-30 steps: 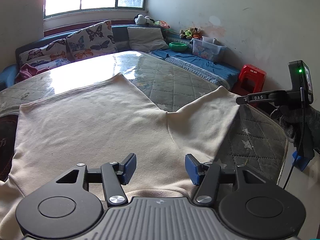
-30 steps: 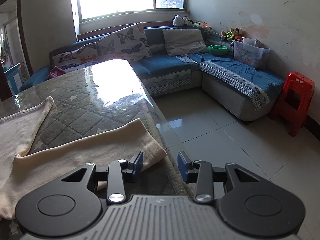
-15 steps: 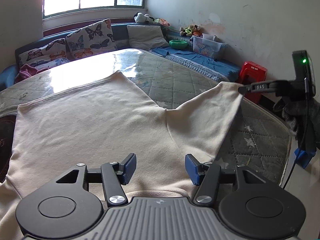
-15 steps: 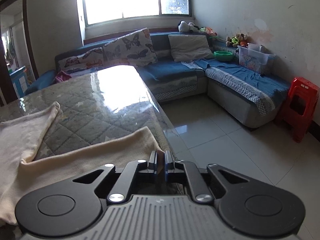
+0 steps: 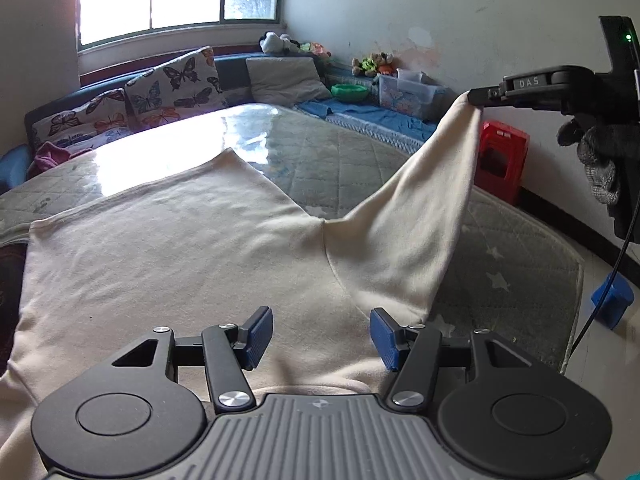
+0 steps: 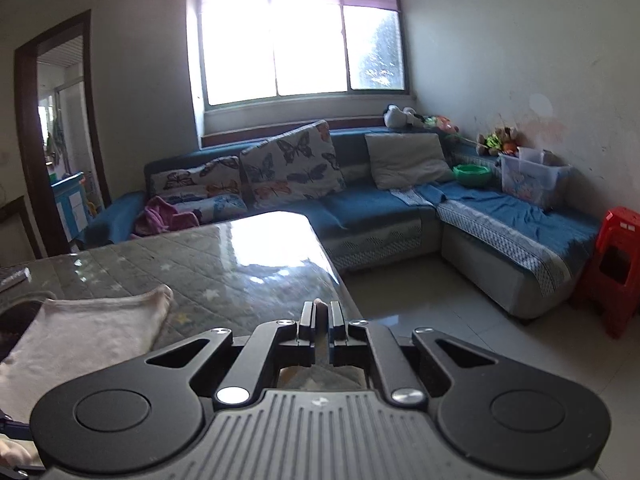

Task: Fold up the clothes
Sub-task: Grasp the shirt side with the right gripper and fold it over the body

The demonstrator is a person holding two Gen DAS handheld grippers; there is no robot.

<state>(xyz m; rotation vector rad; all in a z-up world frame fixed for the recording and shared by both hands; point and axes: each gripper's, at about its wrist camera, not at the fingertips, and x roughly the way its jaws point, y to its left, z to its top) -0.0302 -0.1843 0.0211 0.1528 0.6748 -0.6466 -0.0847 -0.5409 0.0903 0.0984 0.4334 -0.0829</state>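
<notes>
Quilted grey table cover under clear glossy sheeting carries the work. Right gripper is clenched on the sleeve end of the cream garment, a nub of cloth showing between its fingers; the sleeve is raised clear of the table. Left gripper hangs released, blue pads wide apart, above the garment body spread flat. Blue sofa and red stool stand beyond.
</notes>
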